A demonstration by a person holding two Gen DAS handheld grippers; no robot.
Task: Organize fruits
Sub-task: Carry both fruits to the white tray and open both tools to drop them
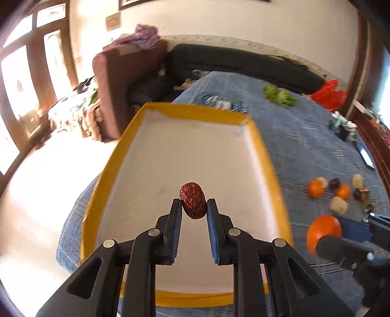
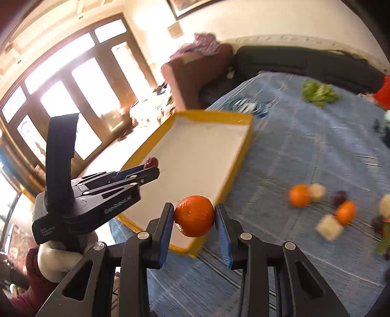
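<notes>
a home living room: a brown armchair (image 1: 121, 80) at ten o'clock, a black sofa (image 1: 243, 65) at twelve, tall wood-framed glass doors (image 2: 73, 80), a framed picture (image 2: 185, 7) on the wall.

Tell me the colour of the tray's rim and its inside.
The tray has a yellow rim and a white inside, clearest in the left wrist view.

A brown armchair (image 1: 121, 80) stands beside a black sofa (image 1: 243, 65), blue cloth (image 1: 304, 151) nearby.
</notes>
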